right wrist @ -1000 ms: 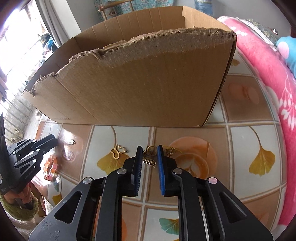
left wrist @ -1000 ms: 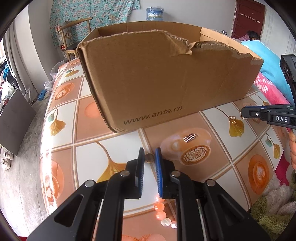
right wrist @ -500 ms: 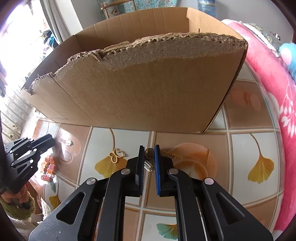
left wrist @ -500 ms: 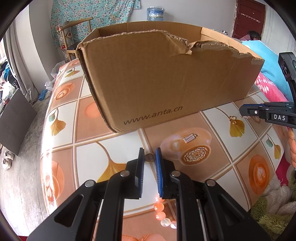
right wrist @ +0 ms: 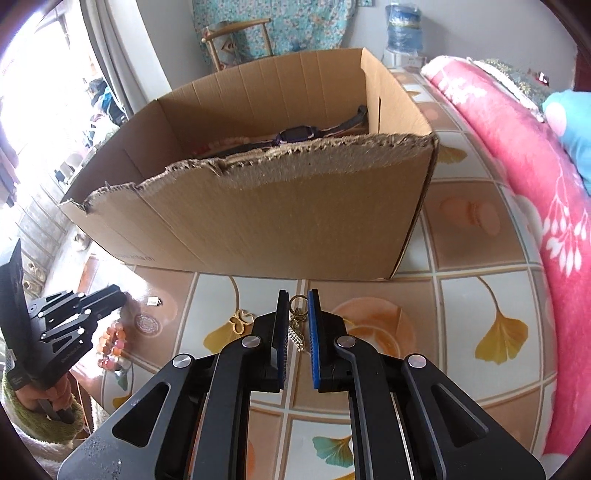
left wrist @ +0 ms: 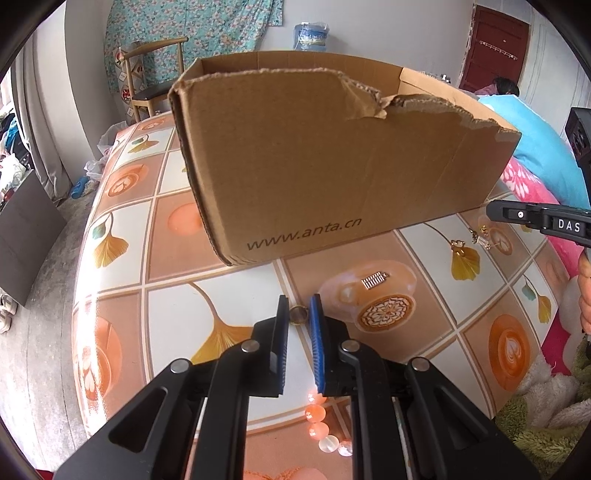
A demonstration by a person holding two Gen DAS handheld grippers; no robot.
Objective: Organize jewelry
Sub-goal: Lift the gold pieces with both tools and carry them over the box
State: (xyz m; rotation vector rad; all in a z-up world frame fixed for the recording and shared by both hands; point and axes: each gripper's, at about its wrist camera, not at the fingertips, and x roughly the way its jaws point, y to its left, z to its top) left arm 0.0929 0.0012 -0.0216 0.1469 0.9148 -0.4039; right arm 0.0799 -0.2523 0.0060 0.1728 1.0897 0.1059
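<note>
Covering the table is a glossy cloth printed in squares of orange, white and tan with ginkgo leaves and coffee cups. Ahead of both pairs of jaws stands a torn cardboard box, open at the top, with a dark watch lying inside. The right gripper has just been closing, and a gold earring now hangs pinched between its blue pads, clear of the cloth. Left of those jaws a gold looped piece lies flat, and further left an orange bead bracelet sits beside the other tool. The left gripper has its jaws drawn nearly together with nothing clamped; a gold ring rests on the cloth just past their tips. Right of them lies a small silver comb-like piece. Behind the box are a wooden chair, a floral hanging, a water bottle and a dark red door; pink bedding borders the table's right side.
</note>
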